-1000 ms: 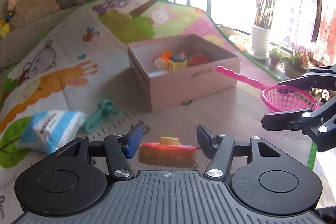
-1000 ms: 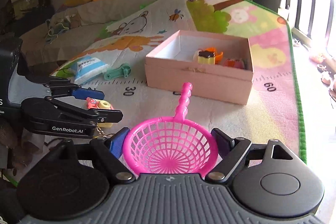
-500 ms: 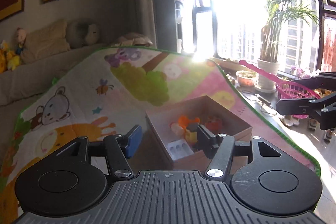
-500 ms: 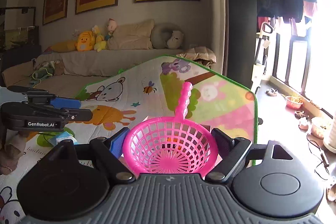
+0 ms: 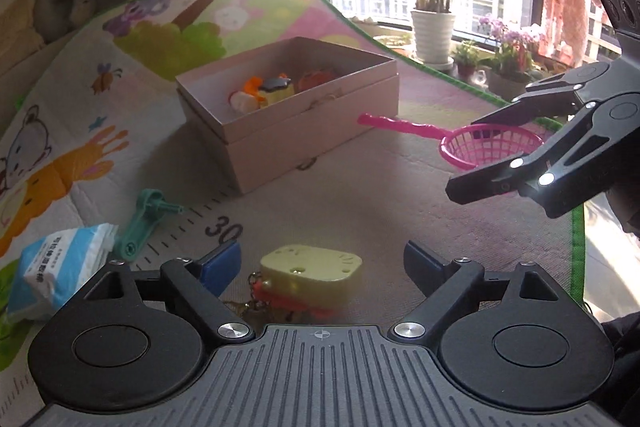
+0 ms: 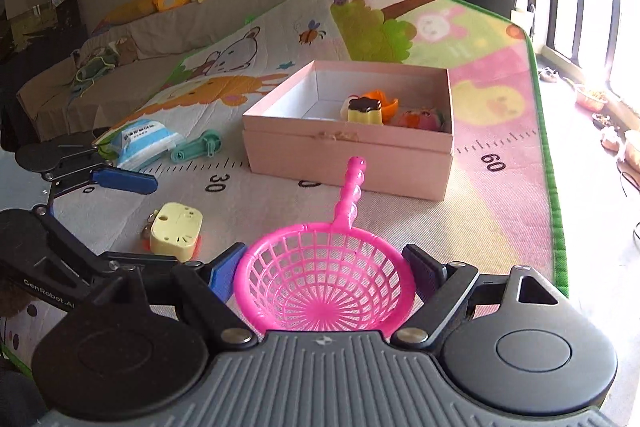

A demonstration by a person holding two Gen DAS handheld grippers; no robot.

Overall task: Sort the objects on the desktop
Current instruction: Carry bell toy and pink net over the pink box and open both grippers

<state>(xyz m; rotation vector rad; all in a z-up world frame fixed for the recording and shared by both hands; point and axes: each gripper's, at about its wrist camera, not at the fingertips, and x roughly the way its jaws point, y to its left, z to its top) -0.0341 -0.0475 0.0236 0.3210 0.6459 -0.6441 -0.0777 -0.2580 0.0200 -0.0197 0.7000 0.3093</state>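
1. Left claw at bottom centre of the left wrist view, jaws wide apart, gripping nothing.
2. Yellow toy lies on the play mat between those jaws, touching neither finger; red part and small chain at its near side.
3. Right claw at bottom centre of the right wrist view, closed on the pink strainer bowl; handle points up-frame toward the pink box.
4. Pink box sits open at frame centre in both views, small toys inside at its right part.
5. Teal tool and blue-white packet lie at lower left of the left wrist view, just beside each other.
6. Potted plant stands at upper right by the window.
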